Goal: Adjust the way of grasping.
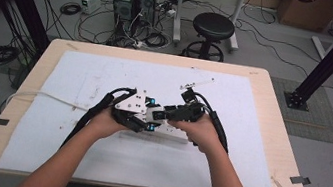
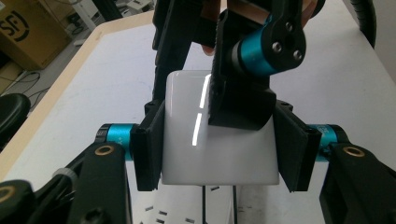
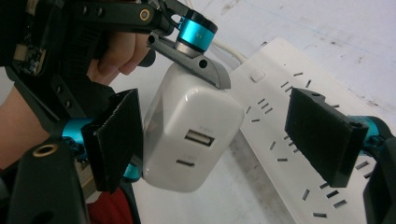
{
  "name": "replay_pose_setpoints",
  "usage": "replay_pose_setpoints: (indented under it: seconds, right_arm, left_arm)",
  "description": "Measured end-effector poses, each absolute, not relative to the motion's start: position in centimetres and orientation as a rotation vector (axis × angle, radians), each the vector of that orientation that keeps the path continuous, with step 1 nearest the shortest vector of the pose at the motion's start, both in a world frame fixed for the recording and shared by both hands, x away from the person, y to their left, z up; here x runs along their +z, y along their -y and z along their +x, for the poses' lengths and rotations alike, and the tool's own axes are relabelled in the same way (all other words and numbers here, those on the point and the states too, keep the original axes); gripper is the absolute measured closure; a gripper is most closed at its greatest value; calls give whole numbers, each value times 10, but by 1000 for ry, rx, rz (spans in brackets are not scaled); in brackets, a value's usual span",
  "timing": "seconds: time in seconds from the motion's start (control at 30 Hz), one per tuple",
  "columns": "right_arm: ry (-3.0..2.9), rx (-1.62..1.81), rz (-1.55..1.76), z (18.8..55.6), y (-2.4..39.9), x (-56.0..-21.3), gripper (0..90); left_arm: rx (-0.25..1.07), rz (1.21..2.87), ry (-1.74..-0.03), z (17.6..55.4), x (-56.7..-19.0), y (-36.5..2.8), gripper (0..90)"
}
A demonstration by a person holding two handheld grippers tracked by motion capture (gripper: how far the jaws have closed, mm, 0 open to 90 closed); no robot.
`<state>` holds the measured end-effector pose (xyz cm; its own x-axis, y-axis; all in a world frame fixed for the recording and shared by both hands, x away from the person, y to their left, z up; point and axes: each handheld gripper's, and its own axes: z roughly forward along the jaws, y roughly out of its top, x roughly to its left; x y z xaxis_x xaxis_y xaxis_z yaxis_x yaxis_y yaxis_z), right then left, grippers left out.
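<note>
- Progress, as a judgement: the white charger block (image 3: 189, 135) is already lifted and gripped above the white power strip (image 3: 299, 140), so pick-up looks done. Whether it is about to be plugged in or has just come out cannot be told; seating or setting it down is what seems left.
- Left gripper (image 2: 219, 149): its jaws are closed on the charger's two broad sides, the pads pressing flat against the white shell.
- Right gripper (image 3: 224, 140): its jaws stand wide apart around the charger. One pad sits just beside or lightly against one side, the other is well clear, so it has no grip.
- Position: in the high view the charger (image 1: 155, 115) sits between the two hands, near the middle of the white sheet covering the tabletop (image 1: 266, 89), with the strip (image 1: 173, 134) just beneath.
- Orientation: in the right gripper view, the face with the USB port (image 3: 199, 138) and the slot below it turns toward that camera and slightly up, away from the strip. The prong face is hidden.
- Long axis: the block is close to cubic; its longer side seems to run from the port face back toward the left hand (image 3: 123, 51), tilted rather than square to the strip.
</note>
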<state>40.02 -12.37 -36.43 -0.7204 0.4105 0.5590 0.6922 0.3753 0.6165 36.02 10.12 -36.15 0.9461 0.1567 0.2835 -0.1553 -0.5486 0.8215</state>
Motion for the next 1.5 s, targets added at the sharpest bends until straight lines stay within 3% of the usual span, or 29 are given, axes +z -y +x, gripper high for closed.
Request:
replay_pose_setpoints:
  seconds: [0.23,0.27,0.6,1.5]
  right_arm:
    - [2318,-1268,-954,402,119,-368,201]
    - [2305,-1272,-944,402,119,-368,263]
    - [2211,-1295,-907,404,118,-371,416]
    - [2042,-1285,-963,407,120,-378,615]
  left_arm:
    - [410,2119,8,359,-362,-99,425]
    - [411,2119,7,359,-361,-100,425]
    - [442,2115,0,359,-360,-102,425]
    - [522,2149,27,356,-361,-98,399]
